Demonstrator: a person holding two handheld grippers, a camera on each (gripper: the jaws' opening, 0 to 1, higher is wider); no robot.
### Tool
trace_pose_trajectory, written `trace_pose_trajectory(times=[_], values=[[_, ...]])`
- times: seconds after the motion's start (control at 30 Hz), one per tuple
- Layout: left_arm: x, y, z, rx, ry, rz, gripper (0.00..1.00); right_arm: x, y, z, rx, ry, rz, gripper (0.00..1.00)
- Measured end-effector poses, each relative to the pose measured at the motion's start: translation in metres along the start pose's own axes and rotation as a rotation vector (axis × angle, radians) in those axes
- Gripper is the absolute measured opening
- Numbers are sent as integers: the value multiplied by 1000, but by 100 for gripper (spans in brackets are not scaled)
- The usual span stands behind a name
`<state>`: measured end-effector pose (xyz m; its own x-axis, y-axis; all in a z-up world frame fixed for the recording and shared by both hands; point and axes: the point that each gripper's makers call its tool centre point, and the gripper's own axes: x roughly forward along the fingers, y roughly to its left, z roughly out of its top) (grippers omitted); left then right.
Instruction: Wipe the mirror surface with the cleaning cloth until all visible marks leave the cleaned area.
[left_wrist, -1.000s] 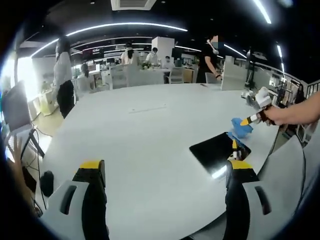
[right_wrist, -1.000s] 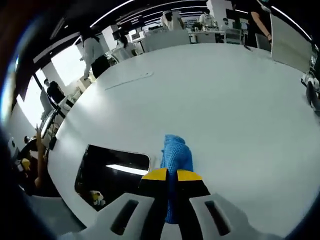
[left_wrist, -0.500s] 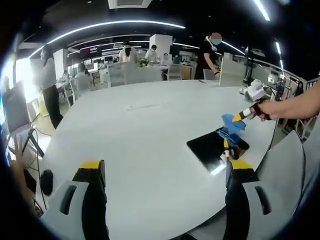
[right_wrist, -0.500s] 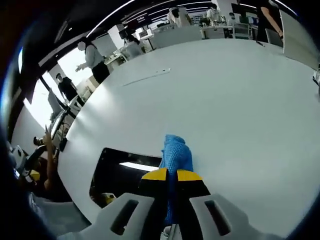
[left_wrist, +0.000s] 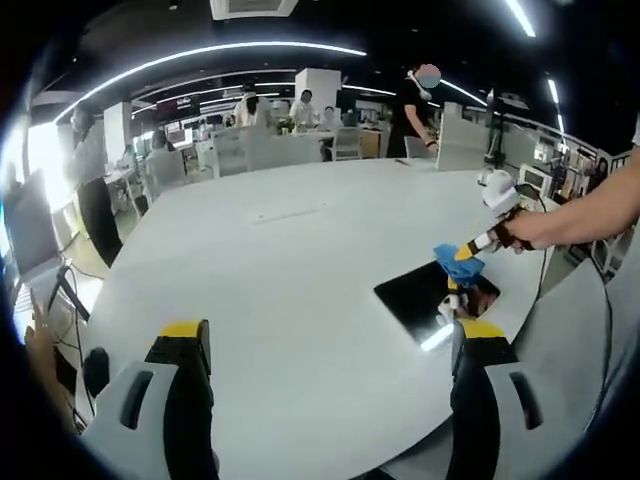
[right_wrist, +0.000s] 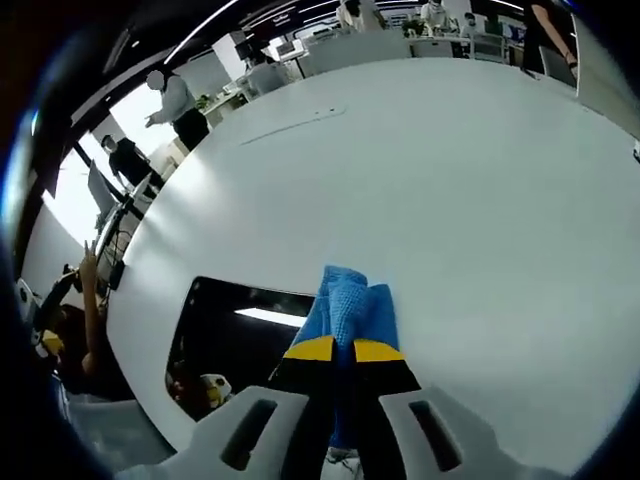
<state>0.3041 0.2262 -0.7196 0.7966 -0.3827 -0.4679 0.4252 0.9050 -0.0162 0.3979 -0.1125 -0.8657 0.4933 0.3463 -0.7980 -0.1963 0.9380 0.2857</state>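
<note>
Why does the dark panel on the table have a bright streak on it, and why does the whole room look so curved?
In the right gripper view, the streak on the mirror is a reflected ceiling light strip, beside the blue cloth that the right gripper pinches. In the left gripper view, a similar glint sits at the mirror's near edge, and the fisheye lens bows the table and ceiling lights into arcs.

The left gripper view looks across the round white table (left_wrist: 300, 260) from its near edge. The right gripper view looks down closely, sharing the flat dark rectangular mirror (left_wrist: 425, 297) (right_wrist: 235, 335).
</note>
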Motion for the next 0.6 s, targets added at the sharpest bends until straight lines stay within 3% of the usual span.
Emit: trace_pose_trajectory(times=[0.23,0.6], values=[[6,-2,-5,-11,3,-10,99,2,3,1,-1,13,-2,0],[14,-6,-12,-10,13,-29,99,15,33,6,-11,29,28,0]])
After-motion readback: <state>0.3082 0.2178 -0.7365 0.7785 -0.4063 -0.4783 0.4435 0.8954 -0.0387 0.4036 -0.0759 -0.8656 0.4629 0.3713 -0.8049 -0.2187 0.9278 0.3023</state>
